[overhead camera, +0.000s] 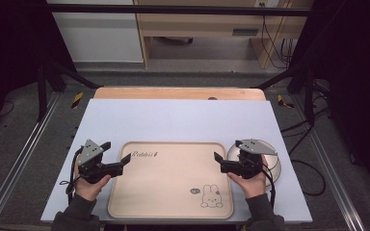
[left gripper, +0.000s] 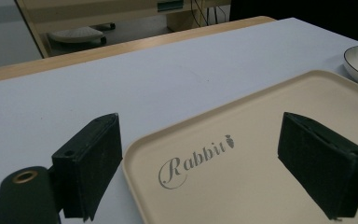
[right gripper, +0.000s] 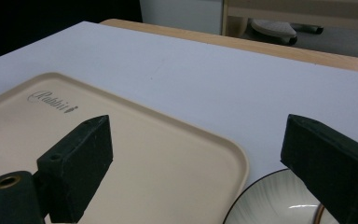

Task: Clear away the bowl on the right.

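Tray (overhead camera: 171, 180) lies low centre on the desk (overhead camera: 183, 120), flanked by the left hand-held gripper (overhead camera: 120, 163) and right hand-held gripper (overhead camera: 220, 162), both wide open and empty, seemingly ready to lift it.

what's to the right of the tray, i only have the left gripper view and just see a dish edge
Observer: A white plate with a dark rim sits on the table beside the tray; the right tool hangs partly over it.
Operator: is that tool holding anything
Observer: No, in the right gripper view its jaws stand wide apart, with the tray corner and the plate below.
Operator: anything on the tray
Observer: Nothing lies on it. The high view shows a printed rabbit drawing near its right front corner.
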`<state>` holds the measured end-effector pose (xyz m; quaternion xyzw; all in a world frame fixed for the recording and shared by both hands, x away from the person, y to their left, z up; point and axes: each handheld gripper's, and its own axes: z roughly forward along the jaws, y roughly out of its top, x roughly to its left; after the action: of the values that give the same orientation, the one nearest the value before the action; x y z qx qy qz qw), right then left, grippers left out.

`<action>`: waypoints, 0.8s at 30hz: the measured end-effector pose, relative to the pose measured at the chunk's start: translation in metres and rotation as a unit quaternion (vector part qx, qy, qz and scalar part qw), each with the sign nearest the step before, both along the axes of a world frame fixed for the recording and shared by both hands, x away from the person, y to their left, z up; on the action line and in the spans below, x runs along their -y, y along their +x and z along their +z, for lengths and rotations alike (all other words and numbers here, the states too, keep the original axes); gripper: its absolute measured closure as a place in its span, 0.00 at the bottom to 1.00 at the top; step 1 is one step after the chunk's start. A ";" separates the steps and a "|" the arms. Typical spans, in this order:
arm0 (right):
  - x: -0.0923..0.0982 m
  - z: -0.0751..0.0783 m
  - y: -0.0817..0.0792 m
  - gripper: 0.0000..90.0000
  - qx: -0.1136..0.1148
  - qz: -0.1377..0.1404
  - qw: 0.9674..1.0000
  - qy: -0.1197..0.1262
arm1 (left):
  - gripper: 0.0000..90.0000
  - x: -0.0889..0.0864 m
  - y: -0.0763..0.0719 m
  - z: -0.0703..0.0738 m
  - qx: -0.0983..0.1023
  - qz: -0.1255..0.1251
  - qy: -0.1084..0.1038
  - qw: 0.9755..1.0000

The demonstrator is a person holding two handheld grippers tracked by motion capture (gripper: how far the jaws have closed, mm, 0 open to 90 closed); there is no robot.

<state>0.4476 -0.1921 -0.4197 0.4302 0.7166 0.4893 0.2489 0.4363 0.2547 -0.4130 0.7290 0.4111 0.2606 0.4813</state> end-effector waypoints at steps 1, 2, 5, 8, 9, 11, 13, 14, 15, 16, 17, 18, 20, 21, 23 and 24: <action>0.000 0.000 0.000 0.10 0.000 -0.001 1.000 0.000 | 0.15 -0.001 0.000 0.000 -0.001 0.001 0.001 1.000; 0.001 0.001 -0.001 0.10 0.001 -0.002 1.000 0.000 | 0.15 -0.001 0.000 0.000 0.000 0.002 0.001 1.000; 0.002 0.001 -0.001 0.10 0.001 -0.003 1.000 0.001 | 0.15 -0.002 0.001 0.000 0.000 0.003 -0.002 1.000; 0.003 0.001 -0.002 0.10 0.000 -0.006 1.000 -0.006 | 0.15 -0.004 0.000 0.000 0.001 0.004 -0.003 1.000; 0.003 0.001 -0.002 0.10 0.000 -0.006 1.000 -0.006 | 0.15 -0.004 0.000 0.000 0.001 0.004 -0.003 1.000; 0.004 0.002 -0.003 0.10 0.000 -0.007 1.000 -0.006 | 0.15 -0.004 0.000 0.000 0.001 0.004 -0.002 1.000; 0.004 0.004 -0.003 0.10 0.003 -0.008 1.000 -0.006 | 0.15 -0.004 0.000 0.000 0.001 0.004 -0.003 1.000; 0.005 0.006 -0.004 0.10 0.005 -0.008 1.000 -0.005 | 0.15 -0.004 0.000 0.000 0.001 0.005 -0.002 1.000; 0.007 0.007 -0.005 0.10 0.006 -0.009 1.000 -0.002 | 0.15 -0.004 0.000 0.000 0.000 0.005 -0.001 1.000; 0.008 0.008 -0.005 0.10 0.006 -0.010 1.000 -0.003 | 0.15 -0.004 0.001 -0.001 -0.001 0.006 -0.002 1.000; 0.008 0.008 -0.005 0.10 0.004 -0.010 1.000 -0.004 | 0.15 -0.004 0.001 -0.001 -0.001 0.006 -0.002 1.000; 0.009 0.009 -0.005 0.10 0.004 -0.012 1.000 -0.004 | 0.15 -0.005 0.001 -0.001 -0.002 0.005 0.000 1.000; 0.010 0.009 -0.005 0.10 0.005 -0.015 1.000 -0.007 | 0.15 -0.005 0.001 -0.001 -0.002 0.006 -0.001 1.000; 0.011 0.009 -0.005 0.10 0.005 -0.014 1.000 -0.006 | 0.15 -0.005 0.001 -0.001 -0.001 0.006 -0.002 1.000; 0.012 0.010 -0.005 0.10 0.007 -0.016 1.000 -0.006 | 0.15 -0.005 0.001 -0.001 -0.001 0.006 -0.004 1.000; 0.013 0.011 -0.006 0.11 0.009 -0.017 1.000 -0.006 | 0.15 -0.006 0.001 -0.001 -0.001 0.006 -0.003 1.000</action>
<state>0.4416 -0.2050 -0.4085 0.4362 0.7097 0.4850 0.2660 0.4370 0.2610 -0.4138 0.7251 0.4165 0.2617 0.4818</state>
